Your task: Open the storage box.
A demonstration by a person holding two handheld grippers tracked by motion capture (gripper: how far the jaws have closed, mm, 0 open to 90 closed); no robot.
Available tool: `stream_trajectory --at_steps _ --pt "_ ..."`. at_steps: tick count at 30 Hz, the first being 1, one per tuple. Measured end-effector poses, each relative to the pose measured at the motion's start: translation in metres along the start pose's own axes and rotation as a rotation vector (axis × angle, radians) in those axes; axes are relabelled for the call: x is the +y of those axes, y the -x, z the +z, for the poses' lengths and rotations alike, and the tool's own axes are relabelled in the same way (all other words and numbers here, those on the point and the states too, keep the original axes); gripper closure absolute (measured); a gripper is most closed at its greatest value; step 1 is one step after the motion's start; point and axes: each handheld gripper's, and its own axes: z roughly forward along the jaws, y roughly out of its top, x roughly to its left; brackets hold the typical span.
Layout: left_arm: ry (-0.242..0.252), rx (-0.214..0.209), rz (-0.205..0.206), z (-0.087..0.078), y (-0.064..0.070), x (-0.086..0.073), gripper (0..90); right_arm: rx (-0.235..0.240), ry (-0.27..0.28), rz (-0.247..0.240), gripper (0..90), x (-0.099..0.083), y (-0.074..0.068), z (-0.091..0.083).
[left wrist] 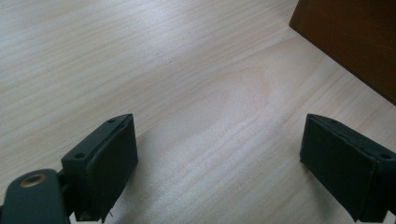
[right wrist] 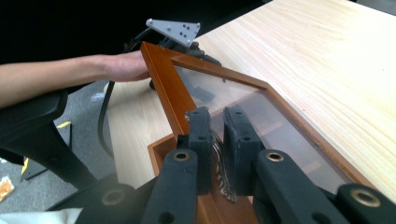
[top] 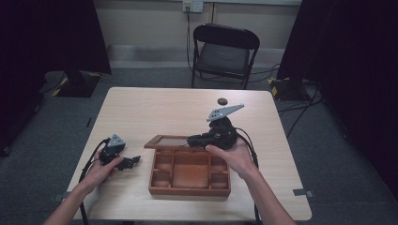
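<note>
A brown wooden box with several compartments sits near the table's front edge. Its glass-paned lid is raised at the far side. My right gripper reaches in from the right and is shut on the lid's edge. In the right gripper view the jaws pinch a small metal clasp on the lid frame. My left gripper rests low on the table, left of the box, and stands open. Bare wood lies between its pads, and the box corner shows farther off.
A small dark round object lies on the light wooden table behind the box. A black folding chair stands beyond the far edge. Dark curtains hang at both sides. Cables trail off the front edge.
</note>
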Motion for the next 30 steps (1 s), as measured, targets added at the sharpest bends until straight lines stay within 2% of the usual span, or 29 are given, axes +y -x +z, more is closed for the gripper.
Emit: stream_trajectory --at_steps 30 --pt "0.000 0.000 0.000 0.0000 0.0000 0.0000 10.5 0.003 0.025 0.016 82.9 0.0089 0.0092 -0.0026"
